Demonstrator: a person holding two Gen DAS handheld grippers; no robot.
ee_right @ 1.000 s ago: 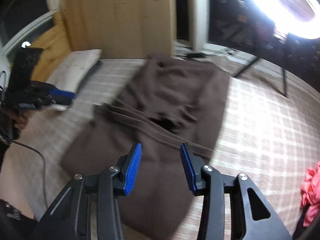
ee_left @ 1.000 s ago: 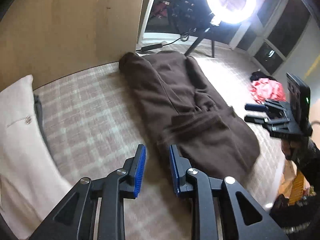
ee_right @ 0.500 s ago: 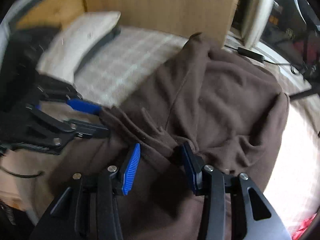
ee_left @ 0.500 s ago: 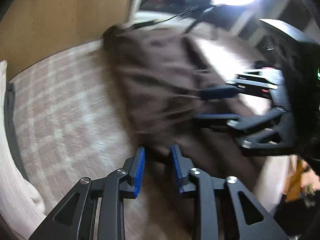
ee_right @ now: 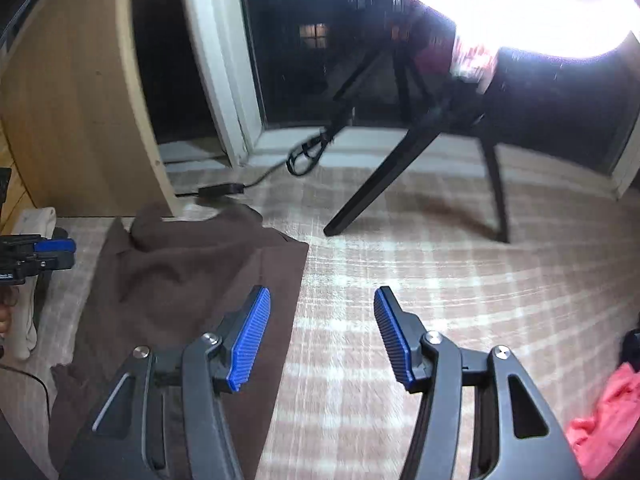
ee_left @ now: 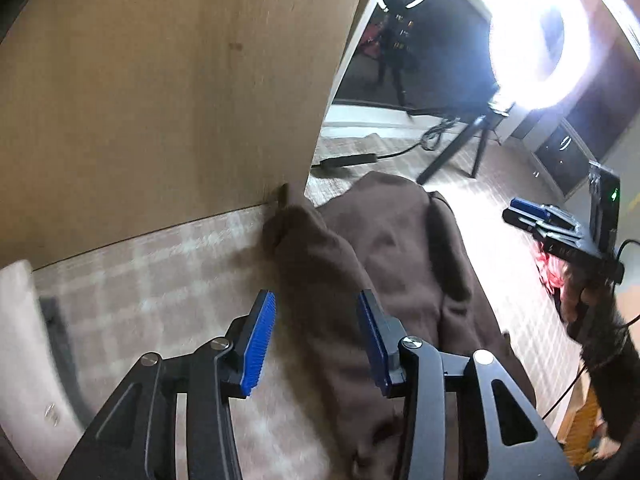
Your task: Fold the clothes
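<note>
With the brown garment (ee_left: 384, 280) lying lengthwise mid-frame on the checked carpet (ee_right: 440, 300), both the left gripper (ee_left: 316, 336) and right gripper (ee_right: 322, 334) are opening, apparently empty, so each should seat squarely over a far corner before closing.

A long brown fleece garment (ee_left: 384, 264) lies on the plaid-patterned bedspread (ee_right: 460, 280), its far end beside the wooden board (ee_left: 160, 92).
</note>
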